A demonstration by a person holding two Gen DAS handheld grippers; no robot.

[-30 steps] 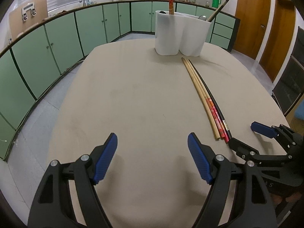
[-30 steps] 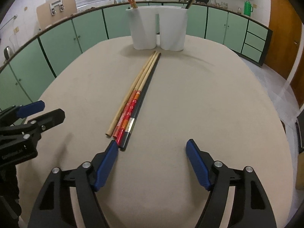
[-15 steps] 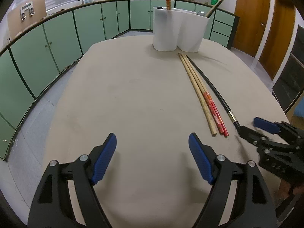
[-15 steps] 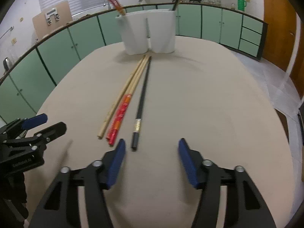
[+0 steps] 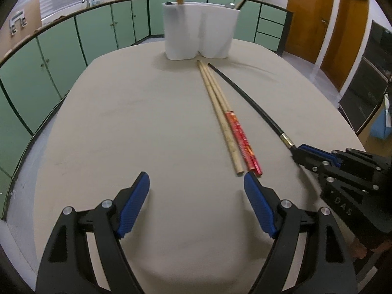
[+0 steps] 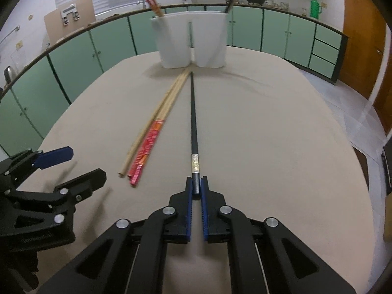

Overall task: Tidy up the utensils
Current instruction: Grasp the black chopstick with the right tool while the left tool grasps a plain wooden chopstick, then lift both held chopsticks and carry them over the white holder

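My right gripper [image 6: 196, 186] is shut on the near end of a black chopstick [image 6: 193, 120], which points toward a white two-compartment holder [image 6: 191, 41] at the table's far end. It also shows in the left wrist view [image 5: 300, 152], clamped on the black chopstick [image 5: 247, 98]. A plain wooden chopstick [image 6: 149, 127] and a red-ended chopstick [image 6: 147, 152] lie side by side on the table, left of the black one. My left gripper [image 5: 196, 193] is open and empty, just short of their near ends [image 5: 245, 166]. The holder [image 5: 198, 31] has chopsticks standing in both compartments.
The beige table [image 5: 122, 122] has rounded edges. Green cabinets [image 5: 61, 46] curve round the left and back. Wooden doors [image 5: 325, 17] stand at the right.
My right gripper has closed on the black chopstick's near end and swung it away from the other two. My left gripper has moved slightly forward, still open.
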